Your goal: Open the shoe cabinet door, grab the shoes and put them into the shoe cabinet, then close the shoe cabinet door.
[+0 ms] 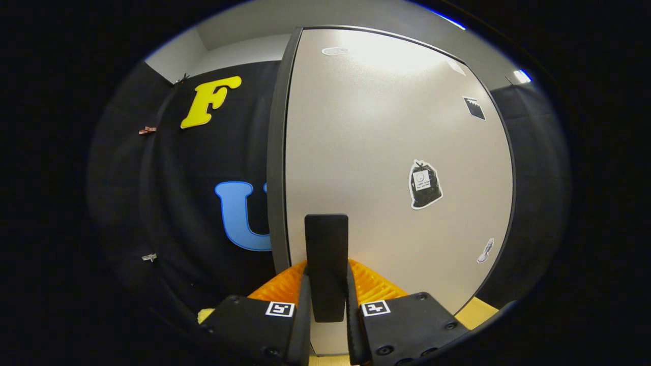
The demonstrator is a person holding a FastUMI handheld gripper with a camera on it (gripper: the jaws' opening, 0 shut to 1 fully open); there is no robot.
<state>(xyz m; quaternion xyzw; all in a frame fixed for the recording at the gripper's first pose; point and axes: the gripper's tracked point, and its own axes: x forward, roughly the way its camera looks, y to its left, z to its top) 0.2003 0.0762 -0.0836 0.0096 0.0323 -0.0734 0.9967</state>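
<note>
Between its fingers, door handle (326,254) clamped by hand-held gripper (326,300), cabinet door (396,152) beyond

gripper view | rides gripper (326,305) | faces cabinet door (396,168) | seemingly very close

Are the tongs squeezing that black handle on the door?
Yes, shut on it. The tongs have a finger pressed against each side of the black handle, which sticks out from the pale cabinet door.
</note>
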